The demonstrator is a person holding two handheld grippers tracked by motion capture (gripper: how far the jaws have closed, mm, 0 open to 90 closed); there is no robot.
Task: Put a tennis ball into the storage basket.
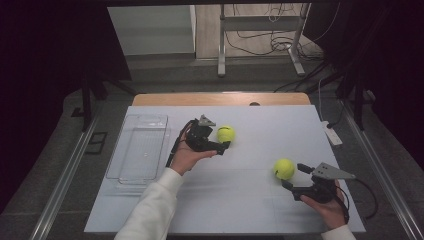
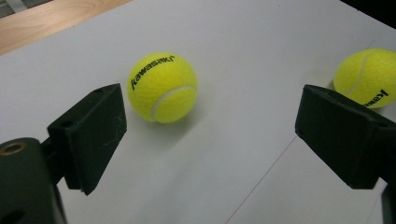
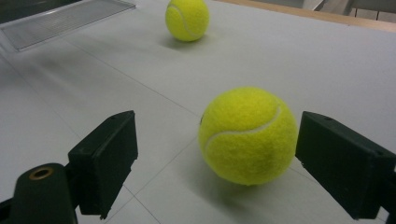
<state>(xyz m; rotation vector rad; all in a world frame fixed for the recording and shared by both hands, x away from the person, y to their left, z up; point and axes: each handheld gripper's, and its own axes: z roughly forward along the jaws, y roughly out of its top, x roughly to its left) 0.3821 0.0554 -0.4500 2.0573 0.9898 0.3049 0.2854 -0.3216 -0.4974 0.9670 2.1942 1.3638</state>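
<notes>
Black jaws of the right gripper (image 3: 217, 163) stood spread wide, the near tennis ball (image 3: 248, 135) resting on the worktop (image 3: 327, 65) between them, closer to one jaw but apparently untouched. Likewise released, the left gripper (image 2: 210, 135) faced the far tennis ball (image 2: 162, 87), just beyond its jaws. Each ball seemingly awaited its own grasp. A clear plastic tray (image 1: 137, 150) lay at the worktop's left, likely their destination.

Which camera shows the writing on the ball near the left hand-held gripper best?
The left gripper view: the ball sits close, its black Kawasaki print readable. In the high view it is small; the right gripper view has it far off, no print legible.
</notes>
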